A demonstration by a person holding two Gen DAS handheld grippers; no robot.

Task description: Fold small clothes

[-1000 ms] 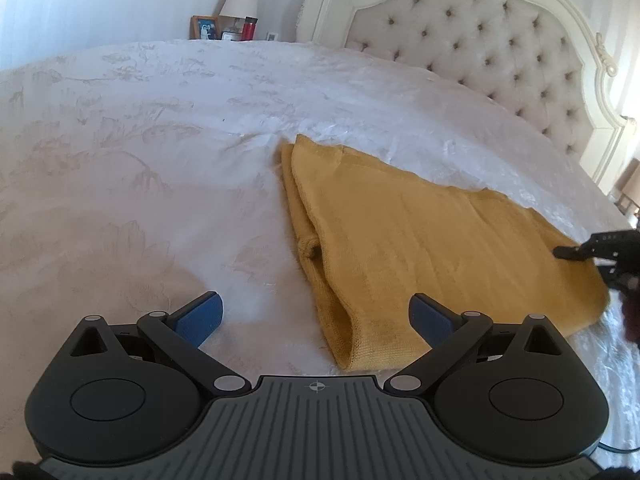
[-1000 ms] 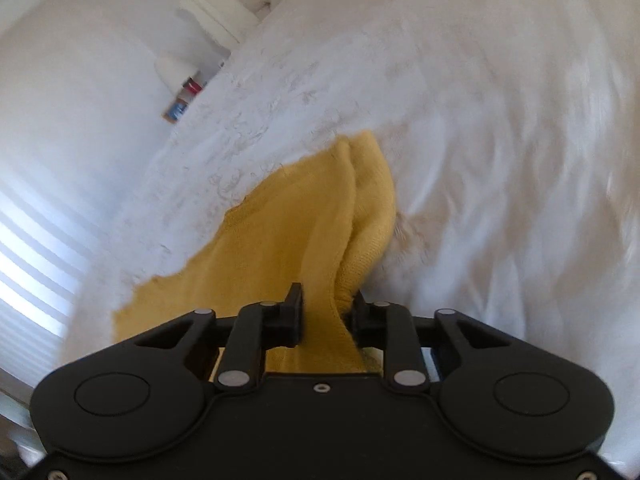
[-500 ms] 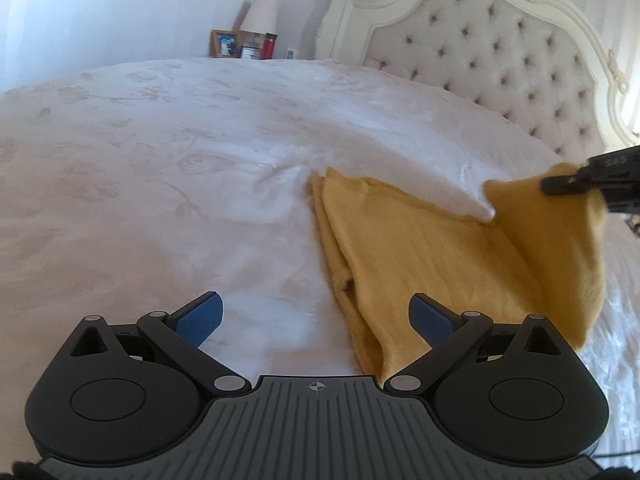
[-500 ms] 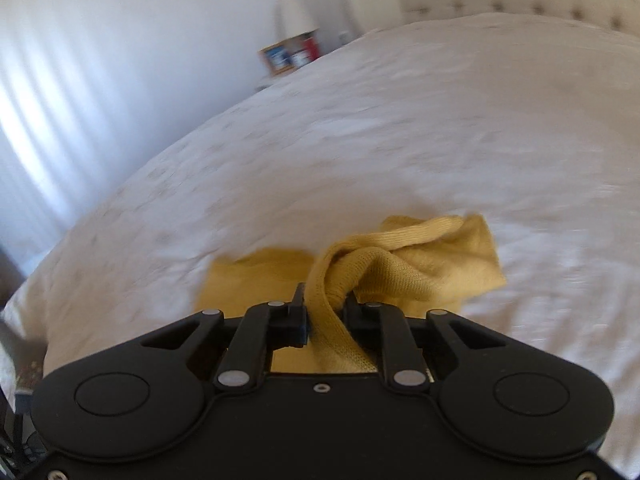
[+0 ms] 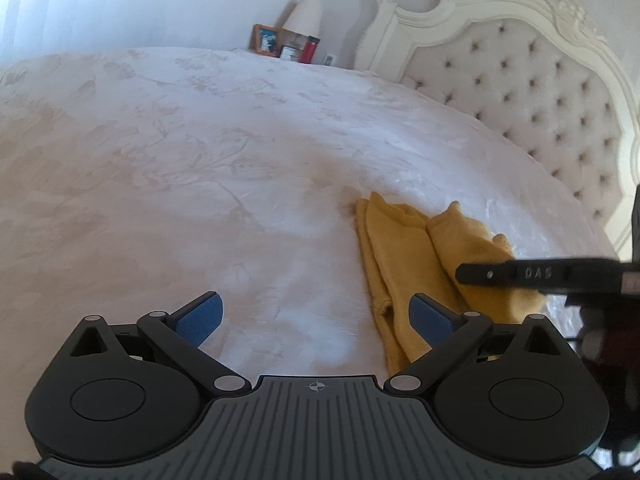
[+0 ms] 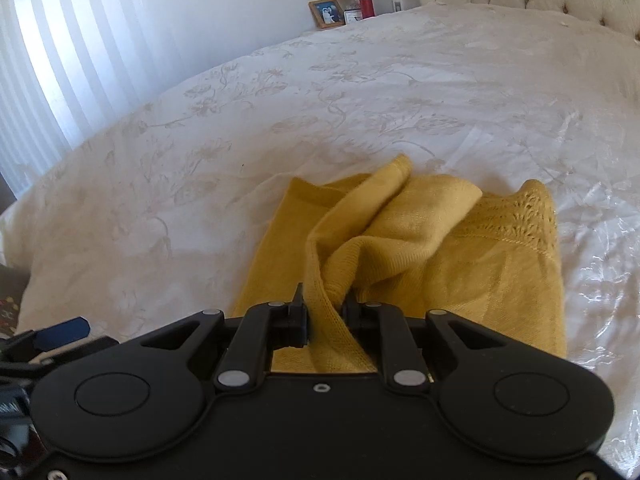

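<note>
Now, from the left wrist view, the left gripper (image 5: pixel 316 316) hangs over the bed (image 5: pixel 200 184) with its blue pads spread wide and nothing between them, the mustard knit garment (image 5: pixel 400 264) lying on the white bedspread toward the headboard (image 5: pixel 540 92) side, just ahead of the right-hand pad. The right gripper (image 5: pixel 464 274) reaches in from the right edge, carrying a flap of that cloth over the rest. Over to the right wrist view: the right gripper (image 6: pixel 325 310) is pinched tight on a bunched ridge of the mustard knit garment (image 6: pixel 500 264), jaws nearly together with knit squeezed between them. To do this fold well, I'd say carry the lifted edge flat across until it lines up with the far edge, then let go low so it doesn't bunch.
</note>
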